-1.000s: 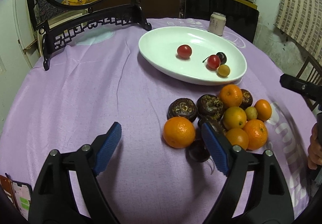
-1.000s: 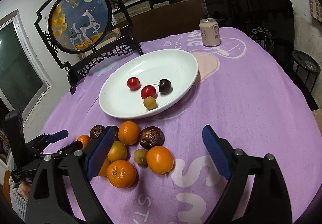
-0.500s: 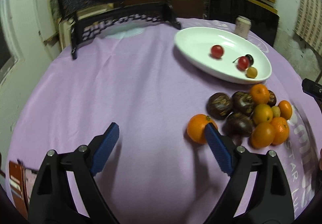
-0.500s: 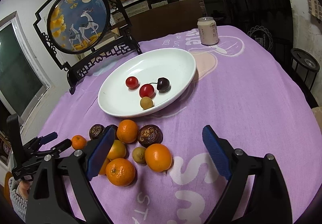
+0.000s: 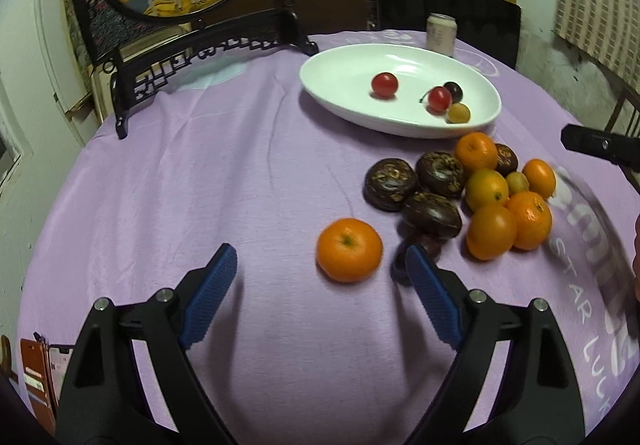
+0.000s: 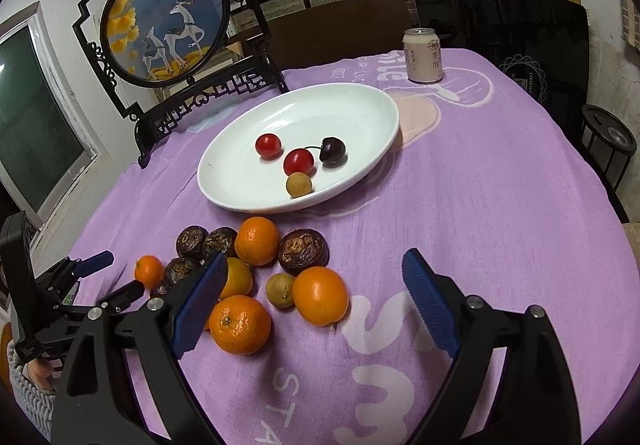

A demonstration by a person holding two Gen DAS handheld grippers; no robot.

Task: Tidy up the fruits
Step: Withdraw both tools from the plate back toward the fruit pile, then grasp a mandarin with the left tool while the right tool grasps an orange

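Note:
A white oval plate (image 5: 320,83) (image 6: 208,181) holds two red cherry tomatoes (image 6: 298,161), a dark cherry (image 6: 333,151) and a small tan fruit (image 6: 299,185). In front of it, a pile of oranges (image 5: 490,231) (image 6: 256,241) and dark brown round fruits (image 5: 390,185) (image 6: 304,250) lies on the purple cloth. One orange (image 5: 349,250) (image 6: 149,271) lies apart from the pile, just beyond my left gripper (image 5: 319,265) (image 6: 116,273), which is open and empty. My right gripper (image 6: 315,257) hovers open over the near side of the pile, touching nothing; its black body (image 5: 600,147) shows at the right edge.
A round deer picture on a black carved stand (image 5: 192,49) (image 6: 168,21) stands at the table's back left. A drink can (image 5: 441,35) (image 6: 423,55) stands behind the plate. A phone and a brown wallet (image 5: 40,369) lie at the near left edge. A black chair (image 6: 520,29) is behind the table.
The left view swung left and then back, so the lone orange now lies straight ahead of the left fingers, a little apart from the pile. The right gripper has held still.

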